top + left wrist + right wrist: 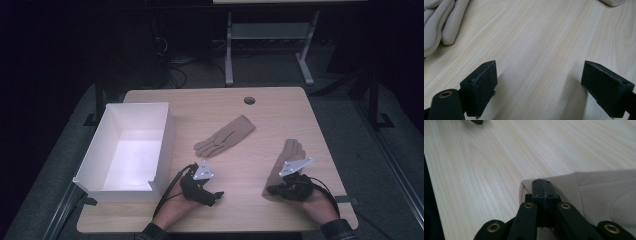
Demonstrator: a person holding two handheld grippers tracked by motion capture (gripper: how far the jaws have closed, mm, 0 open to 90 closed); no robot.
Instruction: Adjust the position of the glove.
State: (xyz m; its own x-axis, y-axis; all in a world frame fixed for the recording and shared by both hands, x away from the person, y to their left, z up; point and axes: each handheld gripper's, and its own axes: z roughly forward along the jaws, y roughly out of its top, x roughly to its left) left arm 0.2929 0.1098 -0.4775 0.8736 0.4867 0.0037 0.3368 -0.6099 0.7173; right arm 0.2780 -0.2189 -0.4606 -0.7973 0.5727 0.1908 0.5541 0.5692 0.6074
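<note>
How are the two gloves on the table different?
The middle glove lies free, touched by no tool; the right glove has its cuff pinched in the right tool. The middle glove lies slanted, fingers toward the box; the right glove points away from the person. Both are beige and flat on the table.

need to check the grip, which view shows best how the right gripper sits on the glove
The right gripper view: its jaws are pressed together at the edge of the glove. The high view shows the right gripper over that glove's cuff, the contact hidden. The left gripper view catches a scrap of cloth, top right.
</note>
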